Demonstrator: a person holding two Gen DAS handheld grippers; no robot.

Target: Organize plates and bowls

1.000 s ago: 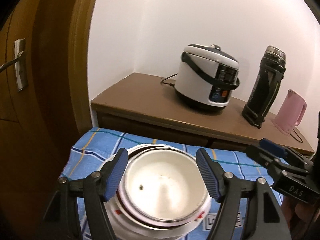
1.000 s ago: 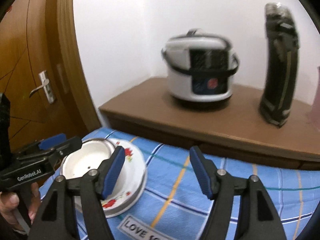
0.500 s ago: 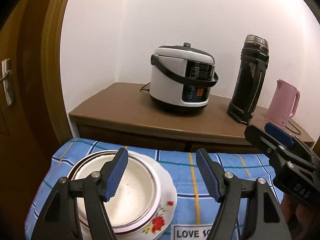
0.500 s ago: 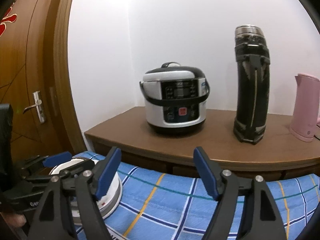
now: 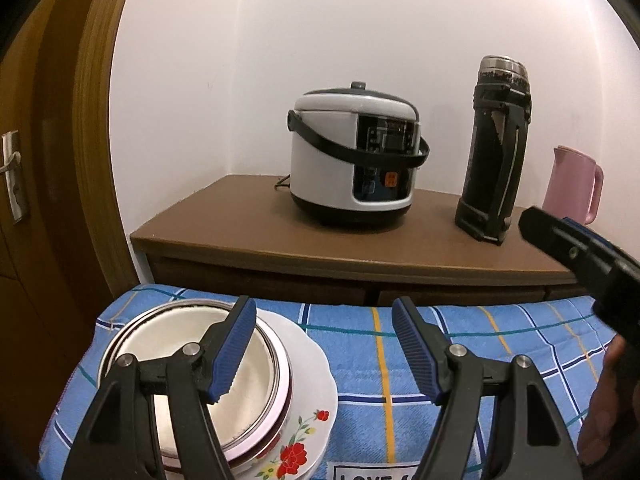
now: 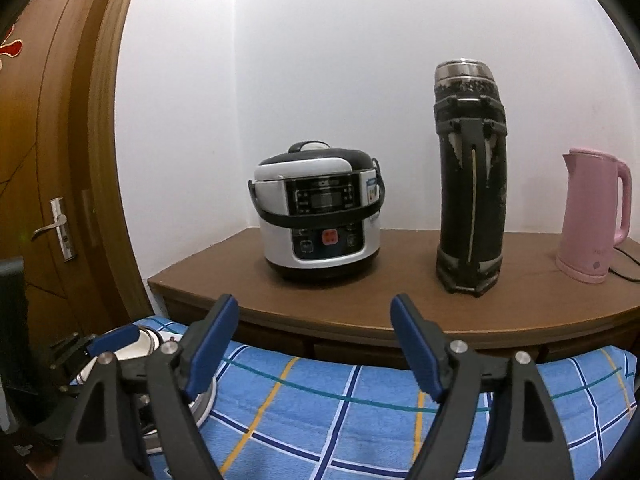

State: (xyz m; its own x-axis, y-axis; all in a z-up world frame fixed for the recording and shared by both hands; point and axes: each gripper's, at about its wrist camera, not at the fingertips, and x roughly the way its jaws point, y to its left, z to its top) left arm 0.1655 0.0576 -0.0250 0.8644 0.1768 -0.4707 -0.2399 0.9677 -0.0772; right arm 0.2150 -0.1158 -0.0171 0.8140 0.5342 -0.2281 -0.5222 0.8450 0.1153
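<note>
A white wall (image 6: 360,60) fills the background, with a wooden door (image 6: 48,160) off to the side and a brown sideboard (image 6: 280,288) running across the middle. On it stand a rice cooker (image 6: 320,216), a tall black flask (image 6: 470,184) and a pink kettle (image 6: 592,216), all well apart from the action. Nearer to us lies the blue checked cloth (image 5: 460,344), and that is where the work is.

On the cloth's near corner sits the flowered plate (image 5: 308,432), with the bowl (image 5: 240,384) stacked in it (there may be more than one bowl nested there, judging by the double rim, but I cannot tell for sure). So the stacking looks done, and both grippers are coming away empty.

The left gripper (image 5: 324,352) hovers just above the stack, fingers spread wide, one pad over the bowl's mouth and the other out over bare cloth, gripping nothing. The right gripper (image 6: 314,346) points toward the sideboard, and its jaws have just been opening, with nothing between them but cloth.

No other plate or bowl shows in either view, so the next move, as I read it, calls for finding the next dish out of frame, or else nudging this stack to its proper place. For that, the left fingers would need to straddle the plate's rim, not the bowl.
</note>
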